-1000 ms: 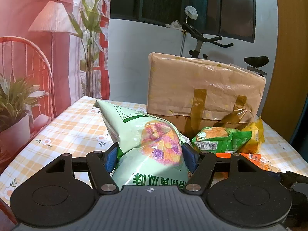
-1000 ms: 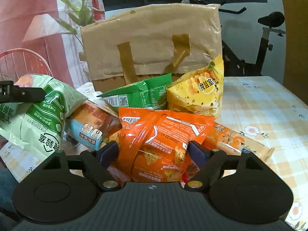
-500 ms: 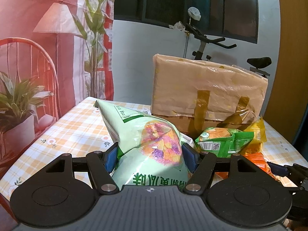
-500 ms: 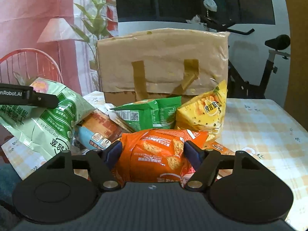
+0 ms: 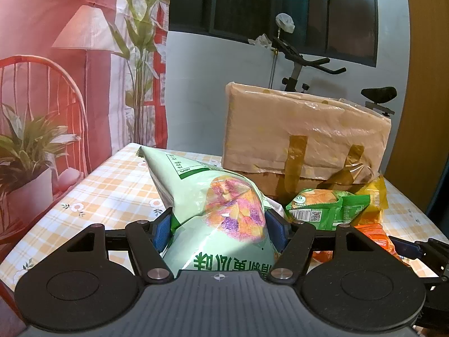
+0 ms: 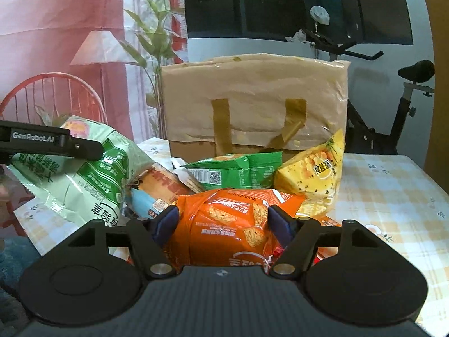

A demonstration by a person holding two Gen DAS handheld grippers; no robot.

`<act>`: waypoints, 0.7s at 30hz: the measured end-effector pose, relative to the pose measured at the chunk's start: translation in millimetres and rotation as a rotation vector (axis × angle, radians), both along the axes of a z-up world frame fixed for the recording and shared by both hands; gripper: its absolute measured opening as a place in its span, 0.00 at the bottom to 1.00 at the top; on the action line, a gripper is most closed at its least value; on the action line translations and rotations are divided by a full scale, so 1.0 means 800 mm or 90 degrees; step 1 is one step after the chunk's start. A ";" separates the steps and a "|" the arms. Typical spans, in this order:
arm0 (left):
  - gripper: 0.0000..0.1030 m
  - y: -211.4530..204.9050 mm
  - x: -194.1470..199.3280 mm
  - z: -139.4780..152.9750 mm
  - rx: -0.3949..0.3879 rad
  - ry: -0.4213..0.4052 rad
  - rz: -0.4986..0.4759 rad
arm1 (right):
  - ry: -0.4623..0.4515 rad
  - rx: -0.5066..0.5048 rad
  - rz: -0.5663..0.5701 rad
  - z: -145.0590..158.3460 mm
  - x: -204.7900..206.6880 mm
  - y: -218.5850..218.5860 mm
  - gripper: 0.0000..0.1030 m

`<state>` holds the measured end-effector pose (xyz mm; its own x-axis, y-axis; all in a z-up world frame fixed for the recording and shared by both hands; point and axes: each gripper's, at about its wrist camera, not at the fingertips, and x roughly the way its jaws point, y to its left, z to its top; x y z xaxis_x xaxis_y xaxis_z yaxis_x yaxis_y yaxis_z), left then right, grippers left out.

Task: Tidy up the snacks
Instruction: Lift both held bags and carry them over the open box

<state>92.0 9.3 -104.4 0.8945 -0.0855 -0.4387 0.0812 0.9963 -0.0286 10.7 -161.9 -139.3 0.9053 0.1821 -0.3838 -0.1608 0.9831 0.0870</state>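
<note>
My left gripper [image 5: 219, 227] is shut on a large pale green snack bag [image 5: 213, 196] and holds it above the checked tablecloth [image 5: 112, 191]. My right gripper [image 6: 223, 220] is shut on an orange cracker bag [image 6: 233, 219], lifted off the pile. The pale green bag also shows at the left of the right wrist view [image 6: 84, 174], with the left gripper's arm over it. A brown paper tote bag [image 6: 252, 104] with two taped handles stands upright behind the snacks.
A green snack packet [image 6: 238, 171], a yellow chip bag [image 6: 314, 174] and an orange-and-blue packet [image 6: 157, 193] lie in front of the tote. An exercise bike [image 6: 404, 98] stands behind the table. A potted plant [image 5: 28, 168] stands at the left.
My right gripper has closed on the orange bag and raised it off the pile. My left gripper has lifted a little with the pale green bag.
</note>
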 end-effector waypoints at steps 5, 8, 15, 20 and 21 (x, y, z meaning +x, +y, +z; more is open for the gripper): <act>0.68 0.002 -0.002 0.001 -0.002 -0.004 0.001 | -0.012 -0.005 0.010 0.002 -0.003 0.003 0.69; 0.68 0.003 -0.002 0.004 -0.004 -0.009 0.003 | -0.022 -0.007 0.014 0.006 -0.006 0.005 0.69; 0.68 0.004 -0.008 0.012 -0.007 -0.030 0.006 | -0.066 -0.006 0.025 0.024 -0.015 0.005 0.69; 0.68 0.005 -0.009 0.013 -0.007 -0.034 0.005 | -0.054 -0.004 0.036 0.022 -0.013 0.007 0.69; 0.68 0.005 -0.009 0.013 -0.008 -0.034 0.005 | -0.055 -0.005 0.038 0.023 -0.013 0.008 0.69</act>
<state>84.8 13.3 -93.7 0.9176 -0.0833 -0.3886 0.0751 0.9965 -0.0363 0.2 -155.9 -121.2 0.9228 0.2334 -0.3067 -0.2252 0.9723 0.0625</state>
